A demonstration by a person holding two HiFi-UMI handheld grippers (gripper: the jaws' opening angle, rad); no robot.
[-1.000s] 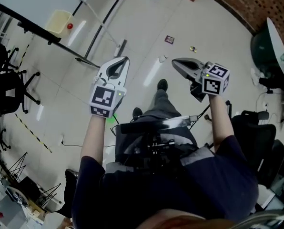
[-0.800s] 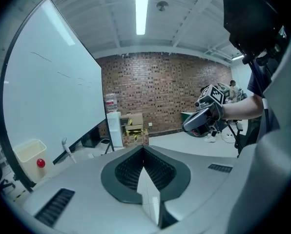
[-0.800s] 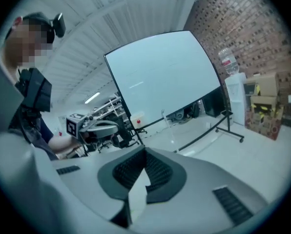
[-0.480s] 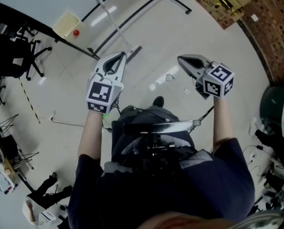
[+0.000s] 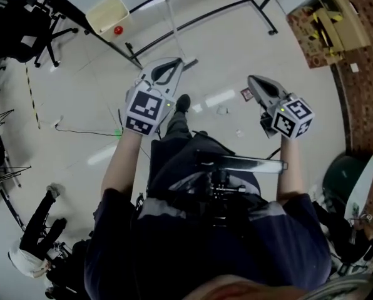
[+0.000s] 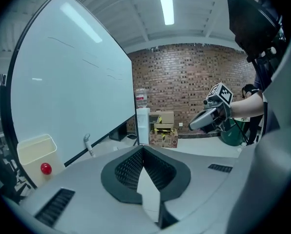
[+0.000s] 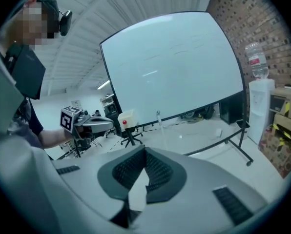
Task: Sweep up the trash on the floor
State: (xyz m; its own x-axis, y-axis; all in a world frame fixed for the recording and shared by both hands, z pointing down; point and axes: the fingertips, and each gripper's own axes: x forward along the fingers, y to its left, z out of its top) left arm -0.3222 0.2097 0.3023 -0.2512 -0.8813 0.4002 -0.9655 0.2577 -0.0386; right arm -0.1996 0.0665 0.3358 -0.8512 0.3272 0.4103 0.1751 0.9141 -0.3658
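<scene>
Bits of trash lie on the pale floor: a small dark-red square [image 5: 246, 94], a crumpled whitish scrap [image 5: 222, 110] and a tiny piece [image 5: 239, 132]. A white-handled broom [image 5: 172, 19] leans by the whiteboard stand, and its handle [image 6: 88, 144] also shows from the left gripper. My left gripper [image 5: 173, 65] is held out above the floor just short of the broom's lower end, jaws shut and empty. My right gripper [image 5: 255, 81] hovers over the trash, also shut on nothing. Each gripper view shows its own closed jaws [image 6: 143, 148] [image 7: 145, 150] and the other gripper [image 6: 207, 119] [image 7: 97, 123].
A cream bin [image 5: 108, 12] with a red ball stands at the whiteboard's [image 6: 72, 82] foot. Cardboard boxes [image 5: 327, 24] sit by the brick wall, a green bin [image 5: 340, 179] at the right, office chairs [image 5: 30, 24] at the left. A cable [image 5: 80, 132] trails over the floor.
The person has turned and stepped, so the floor has swung round in the head view. The trash now lies beneath the right gripper, and the broom is closer. Both grippers stay shut.
</scene>
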